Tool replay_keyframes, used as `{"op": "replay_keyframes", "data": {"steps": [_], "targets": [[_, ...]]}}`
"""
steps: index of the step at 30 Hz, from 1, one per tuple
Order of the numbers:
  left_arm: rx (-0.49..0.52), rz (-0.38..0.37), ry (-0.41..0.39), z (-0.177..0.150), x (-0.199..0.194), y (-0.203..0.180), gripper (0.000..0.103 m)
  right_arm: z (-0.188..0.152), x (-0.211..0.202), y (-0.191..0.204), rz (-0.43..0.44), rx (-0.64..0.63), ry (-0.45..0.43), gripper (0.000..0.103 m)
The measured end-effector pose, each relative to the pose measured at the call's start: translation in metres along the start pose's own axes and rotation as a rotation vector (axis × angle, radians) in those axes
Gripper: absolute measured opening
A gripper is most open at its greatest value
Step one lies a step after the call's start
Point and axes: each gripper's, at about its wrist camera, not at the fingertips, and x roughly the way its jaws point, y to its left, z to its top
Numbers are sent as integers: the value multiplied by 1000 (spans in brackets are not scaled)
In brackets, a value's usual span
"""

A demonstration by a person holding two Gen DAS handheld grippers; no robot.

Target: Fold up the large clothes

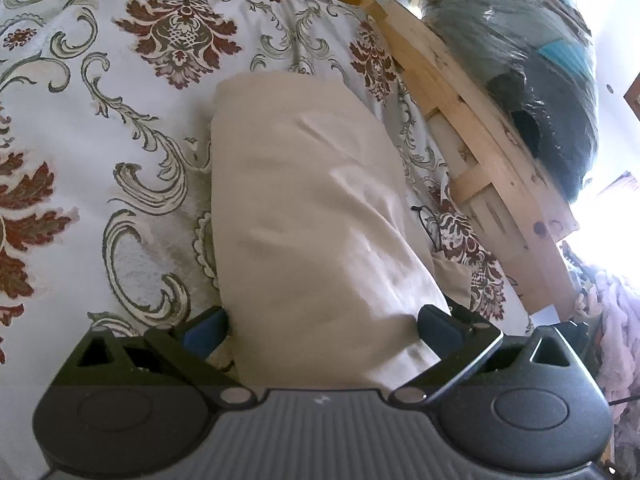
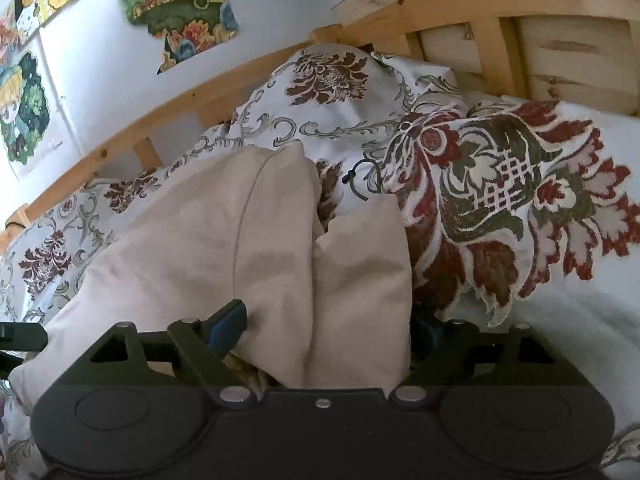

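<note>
A beige garment (image 1: 304, 200) lies in a long folded strip on a floral bedspread (image 1: 120, 120). My left gripper (image 1: 320, 328) is wide open, and the near end of the strip lies between its fingers. In the right wrist view the beige garment (image 2: 248, 248) is bunched in thick folds. My right gripper (image 2: 328, 328) is wide open with the folds between its fingers; its right finger is mostly hidden behind the cloth. I cannot tell whether either gripper pinches the cloth.
A wooden bed frame (image 1: 480, 152) runs along the right, with a plastic-wrapped bundle (image 1: 540, 80) beyond it. A rumpled floral cover (image 2: 500, 184) is heaped to the right of the garment. A wooden rail (image 2: 200, 100) and wall posters (image 2: 180, 12) lie behind.
</note>
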Motion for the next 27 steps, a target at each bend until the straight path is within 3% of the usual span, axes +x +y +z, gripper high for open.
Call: {"op": "replay_keyframes", "data": {"steps": [10, 27], "targets": [[-20, -27, 25, 3, 5, 7, 103, -2, 7, 11, 6, -57, 21, 102], [-50, -44, 46, 2, 9, 15, 103, -4, 8, 11, 12, -50, 16, 102]]}}
